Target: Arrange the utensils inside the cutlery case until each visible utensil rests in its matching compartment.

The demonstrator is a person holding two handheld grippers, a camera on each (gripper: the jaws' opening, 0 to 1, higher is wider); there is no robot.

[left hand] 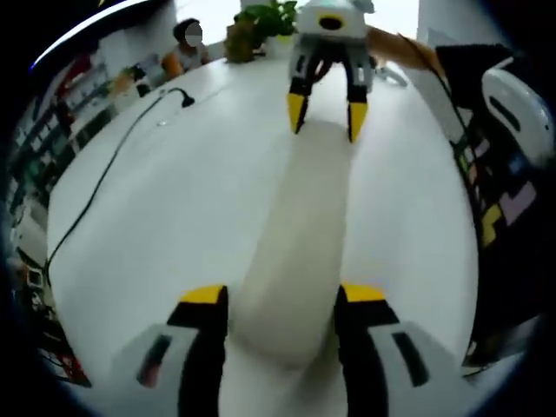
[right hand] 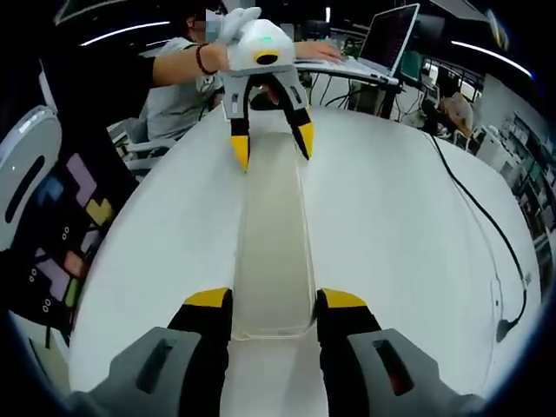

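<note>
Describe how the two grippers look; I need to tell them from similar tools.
Each gripper has two black jaws with yellow tips, set on pale grey shells with dark slots. Seen from the front, the other gripper has a white rounded body with a yellow-ringed lens. The person's wrist bears a dark band.

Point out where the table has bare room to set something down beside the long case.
Bare white table lies wide between the cutlery case and the black cable. The opposite side is a narrower strip up to the table edge. Crowded: both case ends, where the right tongs and left tongs straddle it.
</note>
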